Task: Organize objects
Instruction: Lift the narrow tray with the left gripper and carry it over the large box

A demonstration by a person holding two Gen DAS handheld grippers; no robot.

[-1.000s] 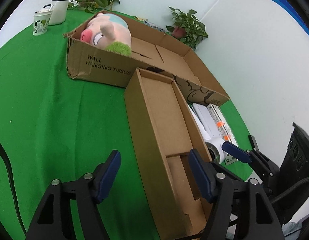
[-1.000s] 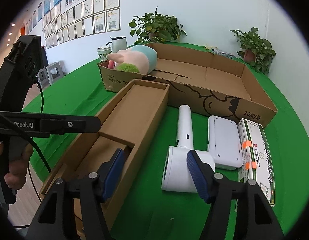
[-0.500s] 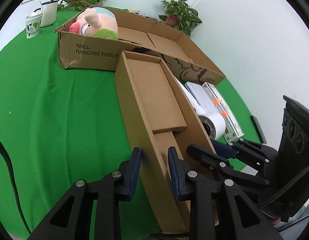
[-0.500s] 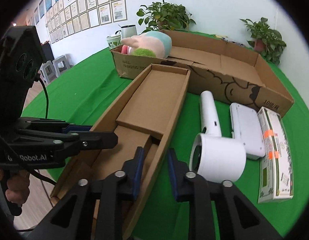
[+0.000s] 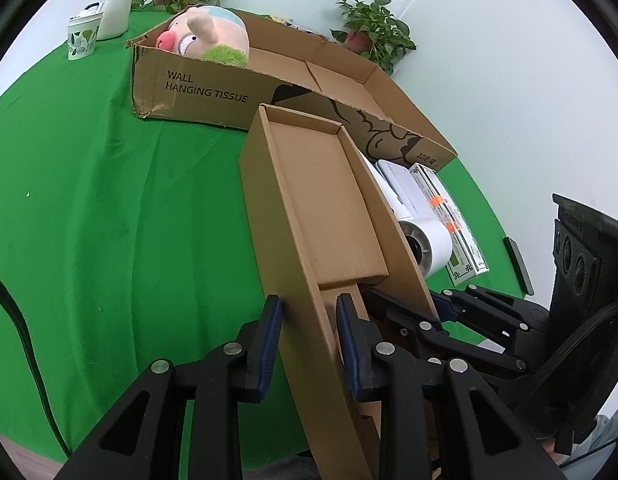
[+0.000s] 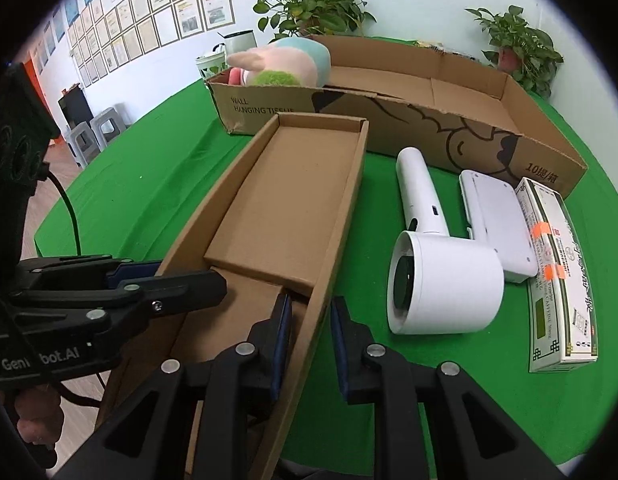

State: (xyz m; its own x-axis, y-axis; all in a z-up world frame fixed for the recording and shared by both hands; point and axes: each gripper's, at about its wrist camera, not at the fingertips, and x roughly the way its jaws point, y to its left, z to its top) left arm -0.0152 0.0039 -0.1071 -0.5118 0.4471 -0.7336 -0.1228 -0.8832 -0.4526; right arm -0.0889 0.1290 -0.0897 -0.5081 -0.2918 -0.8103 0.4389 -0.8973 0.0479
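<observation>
A long narrow open cardboard box [image 5: 321, 200] [image 6: 285, 192] lies on the green table, its far end against a big open carton [image 5: 205, 92] [image 6: 429, 128]. My left gripper [image 5: 309, 316] is shut on the narrow box's left side wall near its close end. My right gripper [image 6: 311, 316] is shut on the opposite, right side wall. Each gripper shows in the other's view: the right gripper [image 5: 441, 308] and the left gripper [image 6: 149, 276]. A plush pig [image 5: 205, 36] [image 6: 285, 64] lies in the carton's left end.
Right of the narrow box lie a white hair dryer [image 6: 441, 276], a flat white device [image 6: 497, 216] and a white medicine carton [image 6: 557, 280]. Two cups [image 5: 97, 20] and potted plants [image 6: 313, 12] stand at the table's far side. The table's edge is just below my grippers.
Both grippers stood open astride the narrow box's side walls a second ago; each has since shut on its wall. The left hand moved in a little closer to the box.
</observation>
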